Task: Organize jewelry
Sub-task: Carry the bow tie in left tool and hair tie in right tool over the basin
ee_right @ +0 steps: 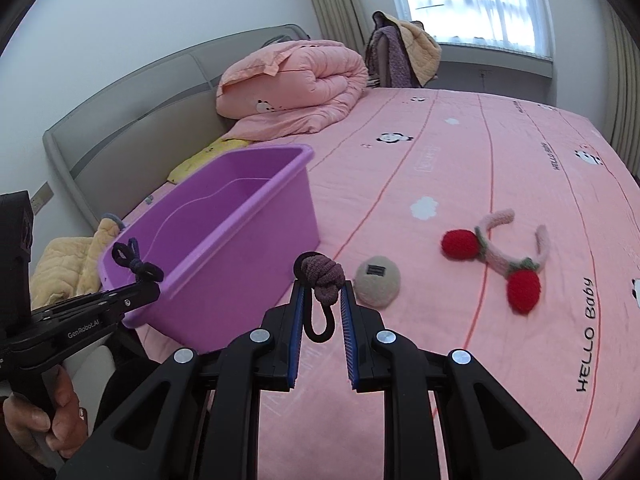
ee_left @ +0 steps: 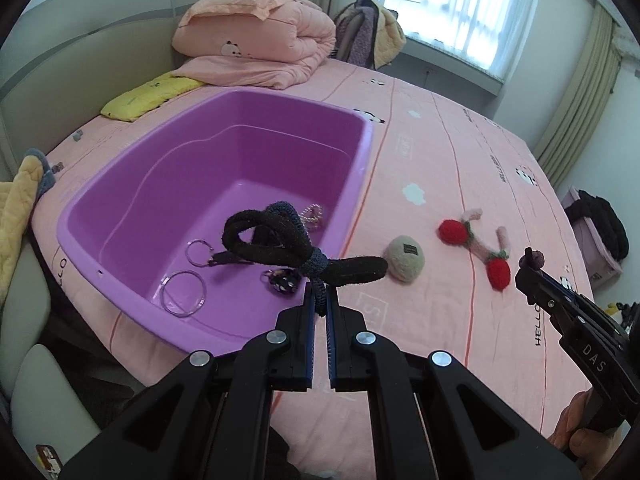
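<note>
My left gripper (ee_left: 319, 294) is shut on a black and navy knotted hair tie (ee_left: 276, 246) and holds it over the near right corner of the purple tub (ee_left: 352, 168); it also shows in the right wrist view (ee_right: 138, 266). Inside the tub lie two clear rings (ee_left: 185, 293), a keyring with a strap (ee_left: 200, 253), a dark charm (ee_left: 283, 280) and a pale chain (ee_left: 313, 213). My right gripper (ee_right: 323, 286) is shut on a mauve knotted hair tie (ee_right: 323, 276) above the bed, right of the tub (ee_right: 224, 240).
On the pink sheet (ee_right: 460, 168) lie a beige felt ball (ee_right: 377, 280) and a pink knitted headband with two red berries (ee_right: 504, 256). A folded pink quilt (ee_left: 256, 36) and a yellow pillow (ee_left: 148, 94) lie behind the tub. The bed edge is close to me.
</note>
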Motion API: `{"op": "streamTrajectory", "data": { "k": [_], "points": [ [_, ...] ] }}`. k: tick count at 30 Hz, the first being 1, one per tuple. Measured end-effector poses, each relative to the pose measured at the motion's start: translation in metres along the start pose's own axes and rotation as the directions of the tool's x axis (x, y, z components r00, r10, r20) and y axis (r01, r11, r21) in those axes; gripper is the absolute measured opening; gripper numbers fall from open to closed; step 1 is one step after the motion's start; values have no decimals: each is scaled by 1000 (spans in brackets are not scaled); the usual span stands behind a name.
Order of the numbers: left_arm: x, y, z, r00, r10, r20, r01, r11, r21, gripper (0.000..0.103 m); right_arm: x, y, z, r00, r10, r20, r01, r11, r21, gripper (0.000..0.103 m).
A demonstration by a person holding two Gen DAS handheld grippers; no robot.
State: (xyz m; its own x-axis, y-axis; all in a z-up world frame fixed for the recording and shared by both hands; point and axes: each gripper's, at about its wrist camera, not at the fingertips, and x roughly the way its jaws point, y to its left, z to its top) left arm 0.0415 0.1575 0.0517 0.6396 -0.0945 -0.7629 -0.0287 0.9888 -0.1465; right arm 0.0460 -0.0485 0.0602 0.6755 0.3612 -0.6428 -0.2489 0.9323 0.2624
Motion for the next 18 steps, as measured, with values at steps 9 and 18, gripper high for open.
{"op": "streamTrajectory", "data": {
  "k": [9,18],
  "points": [
    [2,61,38,995,94,28,-91,992,-84,6,47,58,51,993,121,-12,-121,992,-40,18],
    [23,94,52,992,123,-6,-123,984,-126,6,93,109,84,985,159,-67,-166,979,-117,18]
  ]
}}
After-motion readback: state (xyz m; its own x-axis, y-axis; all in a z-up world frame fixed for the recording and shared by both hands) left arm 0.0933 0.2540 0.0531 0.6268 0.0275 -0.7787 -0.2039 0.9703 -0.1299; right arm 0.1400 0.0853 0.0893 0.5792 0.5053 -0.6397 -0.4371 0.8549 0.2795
